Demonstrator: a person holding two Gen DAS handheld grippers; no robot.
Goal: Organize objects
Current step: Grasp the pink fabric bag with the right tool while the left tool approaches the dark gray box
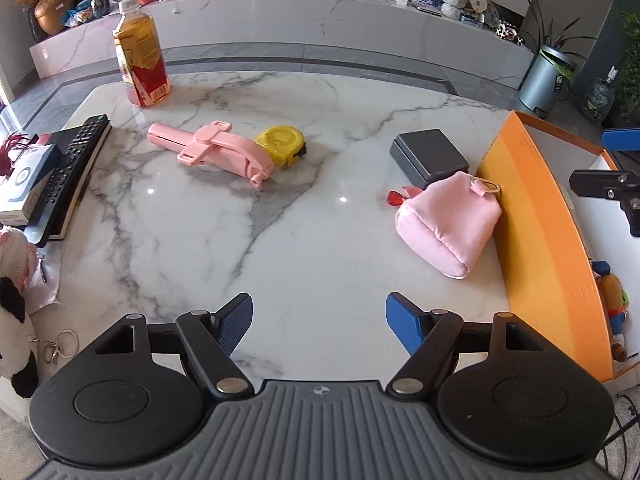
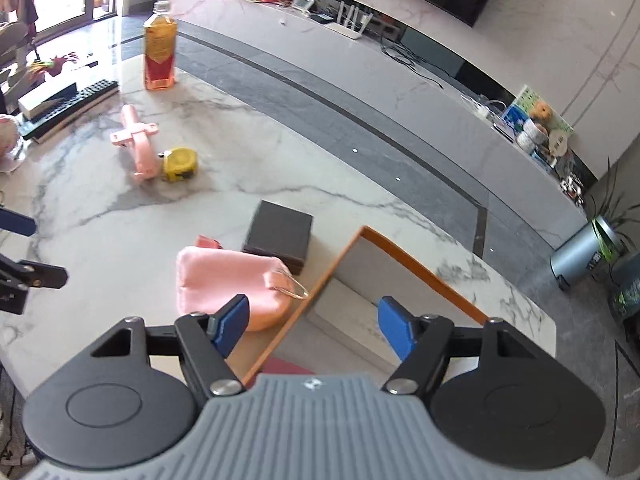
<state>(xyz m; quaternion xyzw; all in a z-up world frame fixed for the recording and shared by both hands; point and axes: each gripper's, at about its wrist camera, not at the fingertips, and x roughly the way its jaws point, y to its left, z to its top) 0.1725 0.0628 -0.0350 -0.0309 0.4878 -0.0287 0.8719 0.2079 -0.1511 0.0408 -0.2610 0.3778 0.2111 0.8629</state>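
On the marble table lie a pink folding holder, a yellow tape measure, a dark grey box and a pink pouch with a key ring. The pouch leans against the orange box at the right. A small plush toy lies inside that box. My left gripper is open and empty above the table's near edge. My right gripper is open and empty above the orange box's rim, beside the pouch.
A tea bottle stands at the far left. A remote on a book and a small carton lie at the left edge. A plush cow with keys sits near left.
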